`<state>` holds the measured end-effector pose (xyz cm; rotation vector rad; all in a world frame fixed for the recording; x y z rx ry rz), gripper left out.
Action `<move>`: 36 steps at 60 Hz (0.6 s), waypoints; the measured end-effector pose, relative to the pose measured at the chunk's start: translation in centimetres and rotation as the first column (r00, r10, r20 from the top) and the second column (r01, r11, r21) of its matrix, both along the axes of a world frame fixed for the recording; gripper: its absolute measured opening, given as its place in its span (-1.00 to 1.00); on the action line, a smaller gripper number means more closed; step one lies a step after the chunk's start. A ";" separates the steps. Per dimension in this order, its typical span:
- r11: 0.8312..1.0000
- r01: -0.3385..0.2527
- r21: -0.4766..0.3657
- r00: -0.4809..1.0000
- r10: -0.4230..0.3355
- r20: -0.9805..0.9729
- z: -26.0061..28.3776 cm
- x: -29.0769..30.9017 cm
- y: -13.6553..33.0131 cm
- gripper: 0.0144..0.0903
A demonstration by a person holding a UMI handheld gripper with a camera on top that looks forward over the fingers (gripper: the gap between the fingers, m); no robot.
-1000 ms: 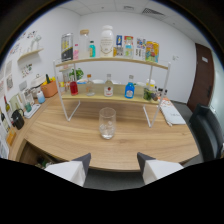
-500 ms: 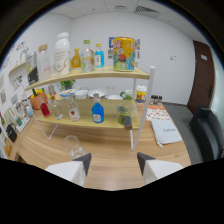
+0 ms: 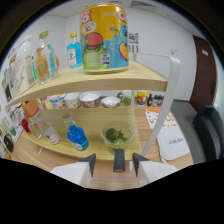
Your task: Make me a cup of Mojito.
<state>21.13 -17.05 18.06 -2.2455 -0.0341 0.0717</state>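
Note:
My gripper is open and empty, held close in front of a two-tier wooden shelf. Just beyond the fingers, on the lower board, stands a glass bowl of green limes. Left of the bowl is a small blue bottle, then a clear bottle and a red bottle. A short dark upright piece shows between the fingertips at the shelf's front edge. No drinking glass is in view.
The top board carries a big yellow cartoon-printed can, a blue bottle and a clear bottle. Small bowls sit at the back of the lower tier. Papers lie on the table to the right, by a dark chair.
The gripper has moved forward and to the right, up close to the shelf. The empty glass on the table has dropped out of view, and the lime bowl now stands just ahead of the fingers.

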 end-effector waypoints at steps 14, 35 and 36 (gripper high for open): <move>0.999 0.008 -0.053 1.000 -0.010 -0.020 -1.2 0.5 1.2 -0.44; 0.994 0.035 -0.108 0.999 -0.036 -0.008 -2.6 1.0 0.8 -0.92; 0.994 0.038 -0.106 0.999 -0.038 -0.005 -2.6 1.0 0.8 -0.92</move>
